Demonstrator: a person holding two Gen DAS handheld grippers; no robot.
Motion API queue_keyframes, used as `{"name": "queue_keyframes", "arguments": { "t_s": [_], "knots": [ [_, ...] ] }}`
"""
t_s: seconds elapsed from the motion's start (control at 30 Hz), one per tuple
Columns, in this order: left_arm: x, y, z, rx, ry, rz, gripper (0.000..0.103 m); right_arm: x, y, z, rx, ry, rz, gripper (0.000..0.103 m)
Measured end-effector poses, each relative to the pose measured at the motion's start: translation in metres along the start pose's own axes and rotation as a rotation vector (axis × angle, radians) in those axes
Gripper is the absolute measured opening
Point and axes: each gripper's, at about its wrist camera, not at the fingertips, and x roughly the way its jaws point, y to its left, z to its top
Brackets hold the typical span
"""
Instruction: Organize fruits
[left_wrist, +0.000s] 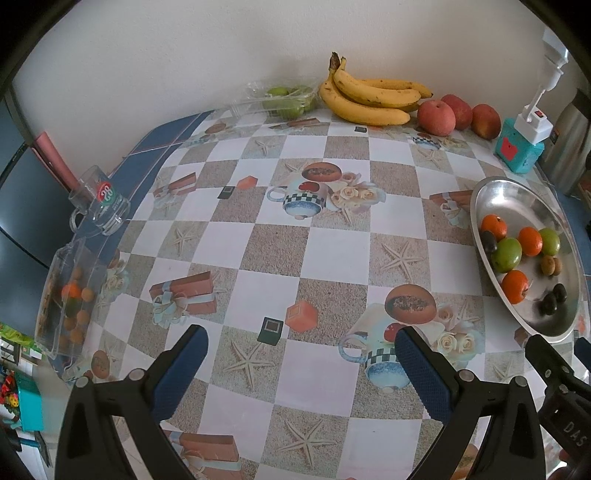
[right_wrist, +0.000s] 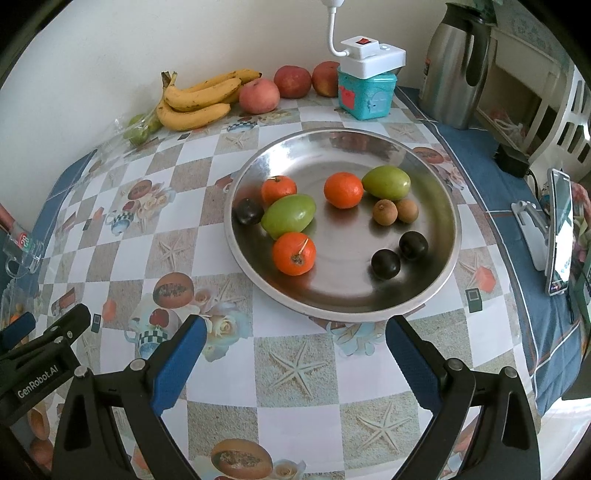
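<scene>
1. The right gripper (right_wrist: 293, 354) is held wide open and empty above the tablecloth (right_wrist: 295, 406), just short of the near rim of the steel dish (right_wrist: 436, 280). The left gripper (left_wrist: 301, 363) is likewise spread wide and grips nothing, over the middle of the table, well apart from any fruit.

2. Slipping is judged the main risk: the fruits are round and smooth, the dish is polished and sloped, so a pad closing off-centre could send a piece rolling into its neighbours or over the rim.

3. The dark plums (right_wrist: 386, 264) touch each other, as do the two small brown fruits (right_wrist: 385, 211); a wide jaw lowered on one could knock or pinch the other.

4. The dish holds three tangerines (right_wrist: 294, 253), two green fruits (right_wrist: 289, 216), a third dark plum (right_wrist: 249, 211), and the pairs above.

5. At the table's left edge, a clear plastic tray (left_wrist: 55, 295) holds small orange fruits; its exact contents cannot be told.

6. By the wall, an open clear punnet (left_wrist: 273, 98) holds green fruits, beside loose bananas (left_wrist: 365, 98) and three apples (left_wrist: 436, 117).
</scene>
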Motion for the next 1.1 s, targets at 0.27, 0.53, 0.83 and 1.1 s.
{"name": "queue_keyframes", "arguments": {
  "t_s": [0.27, 0.53, 0.83, 1.1],
  "knots": [
    [-0.0002, 0.0000, 0.0001, -0.001, 0.000, 0.000, 0.102, 0.0004, -0.0007, 0.0001, 0.003, 0.000, 0.000, 0.098],
    [-0.0003, 0.0002, 0.0002, -0.002, 0.000, 0.000, 0.103, 0.0005, -0.0006, -0.0001, 0.005, 0.000, 0.000, 0.098],
    [0.0002, 0.0009, 0.0003, -0.001, 0.000, -0.002, 0.103, 0.0009, -0.0009, -0.0006, 0.007, 0.002, -0.001, 0.098],
    [-0.0076, -0.0043, 0.0011, 0.014, -0.033, -0.017, 0.103, 0.0008, -0.0005, -0.0006, 0.008, 0.002, -0.001, 0.098]
  ]
}}
